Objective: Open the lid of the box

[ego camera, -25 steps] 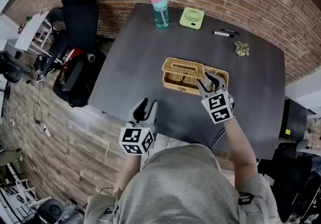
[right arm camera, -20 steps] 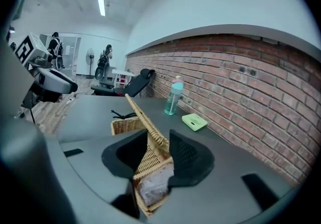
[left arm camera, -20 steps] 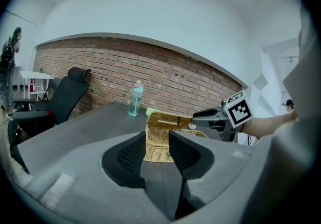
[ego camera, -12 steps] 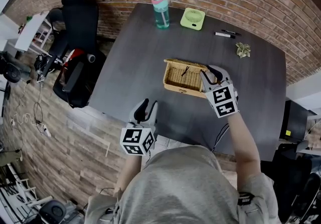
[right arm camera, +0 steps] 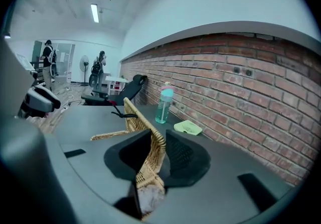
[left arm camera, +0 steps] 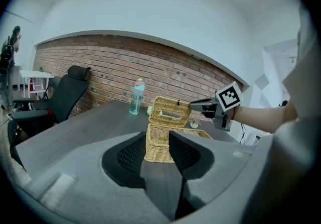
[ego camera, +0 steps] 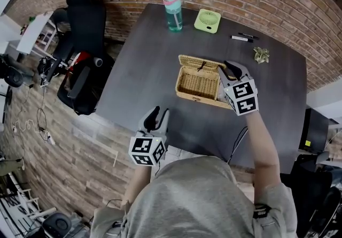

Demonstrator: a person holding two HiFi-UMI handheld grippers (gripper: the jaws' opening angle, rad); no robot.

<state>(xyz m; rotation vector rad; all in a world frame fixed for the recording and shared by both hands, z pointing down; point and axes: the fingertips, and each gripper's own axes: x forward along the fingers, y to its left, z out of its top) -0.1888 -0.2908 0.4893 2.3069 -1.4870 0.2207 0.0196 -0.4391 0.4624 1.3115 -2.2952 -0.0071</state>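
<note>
A woven wicker box (ego camera: 196, 85) sits mid-table, its inside showing. Its hinged lid (ego camera: 201, 63) stands raised along the far side. My right gripper (ego camera: 226, 69) holds the lid's edge; in the right gripper view the wicker lid (right arm camera: 146, 132) runs between the pads, which press on it as the jaws are closing. My left gripper (ego camera: 156, 116) hovers near the table's front edge, well short of the box, open with nothing in it. From the left gripper view the box (left arm camera: 159, 141) and raised lid (left arm camera: 170, 111) lie straight ahead beyond the left gripper (left arm camera: 157, 150).
A teal water bottle (ego camera: 172, 10), a green fan (ego camera: 207, 20), pens (ego camera: 243, 37) and a small green crumpled thing (ego camera: 261, 54) lie along the table's far side by the brick wall. A black office chair (ego camera: 81, 23) stands left of the table.
The right gripper has swung the lid up and toward the far side, and the box's inside came into view. The left gripper has stayed in place.
</note>
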